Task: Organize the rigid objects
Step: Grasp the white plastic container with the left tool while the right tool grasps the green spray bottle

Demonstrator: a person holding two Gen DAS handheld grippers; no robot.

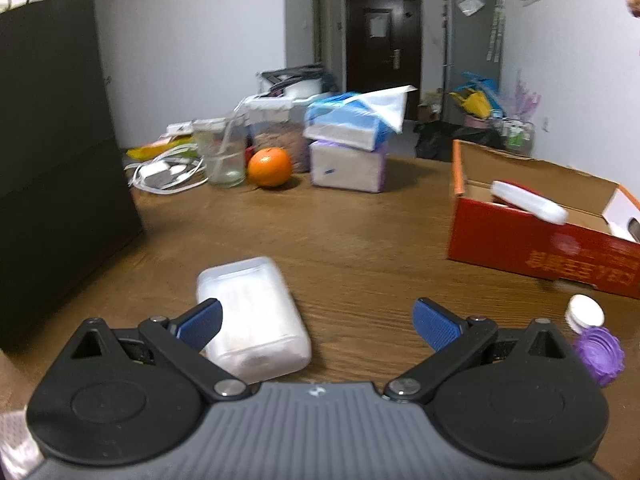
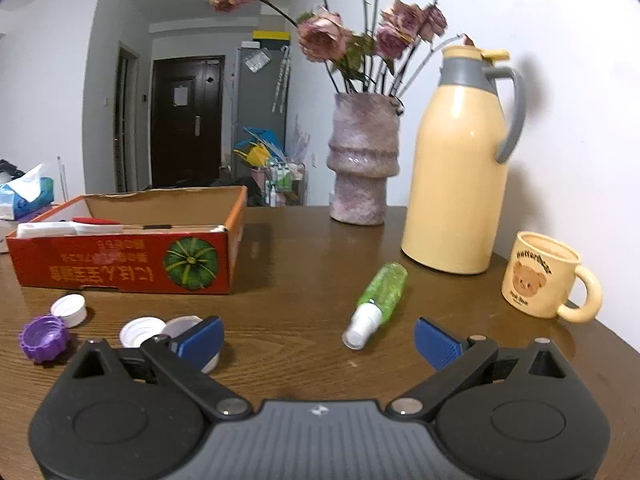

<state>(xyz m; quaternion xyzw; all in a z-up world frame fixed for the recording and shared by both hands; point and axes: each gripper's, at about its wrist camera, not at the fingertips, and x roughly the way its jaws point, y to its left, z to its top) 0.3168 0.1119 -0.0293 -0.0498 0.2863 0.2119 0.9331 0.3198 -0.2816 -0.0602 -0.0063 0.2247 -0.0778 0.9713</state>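
On the left, the left gripper [image 1: 316,322] hovers low over the table [image 1: 352,240] with its fingers spread wide and holding nothing. A translucent white plastic case [image 1: 252,316] lies flat on the wood, touching or just behind the left finger [image 1: 200,322], so it sits off-centre toward that side rather than between the two. Its long axis runs roughly away from the camera, leaning slightly to the right nearer the gripper. Further right stands the red cardboard box [image 1: 540,256], already holding a white lid-like piece, with a white cap [image 1: 586,314] and a purple cap [image 1: 600,354] just in front of it.

The right gripper [image 2: 318,338] is likewise open and empty. Ahead of it, slightly right of centre, a green spray bottle [image 2: 378,298] lies on its side, nozzle toward the fingers, long axis slanting away to the right. White caps [image 2: 142,332] sit by its left finger.

Judging by closeness, the left hand is nearer the case, yet needs a shift leftward to straddle it.
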